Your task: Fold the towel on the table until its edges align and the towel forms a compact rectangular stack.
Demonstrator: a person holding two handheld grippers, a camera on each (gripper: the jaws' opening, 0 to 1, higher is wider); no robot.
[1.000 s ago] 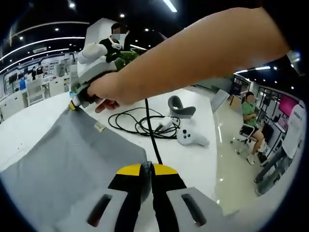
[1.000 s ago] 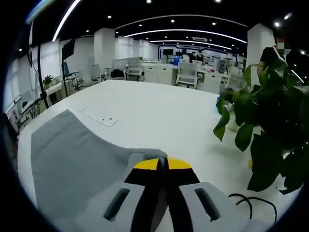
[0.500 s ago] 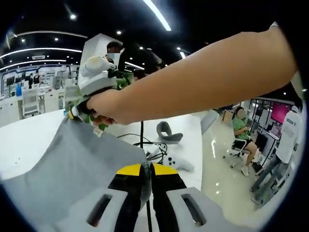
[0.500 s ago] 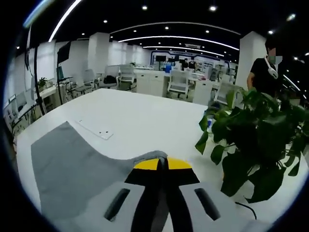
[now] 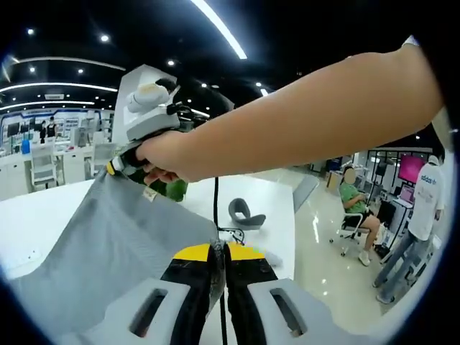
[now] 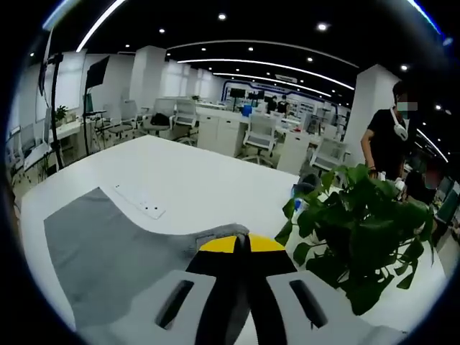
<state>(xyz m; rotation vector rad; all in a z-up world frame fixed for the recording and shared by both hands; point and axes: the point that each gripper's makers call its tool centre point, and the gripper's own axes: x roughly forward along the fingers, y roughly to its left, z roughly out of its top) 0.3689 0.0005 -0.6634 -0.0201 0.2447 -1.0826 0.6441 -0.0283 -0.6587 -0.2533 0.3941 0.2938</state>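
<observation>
A: Lifted higher since before? Left gripper view: towel (image 5: 122, 244) hangs off the table (image 5: 277, 215), left gripper (image 5: 218, 253) clamped on its edge, right gripper (image 5: 118, 164) pinching the far corner.

B: Right gripper view: jaws shut on towel, plant (image 6: 359, 230) beside, table beneath.

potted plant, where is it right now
In the right gripper view the potted plant stands on the white table, right of the right hand-held gripper and the gray towel it holds.
</observation>
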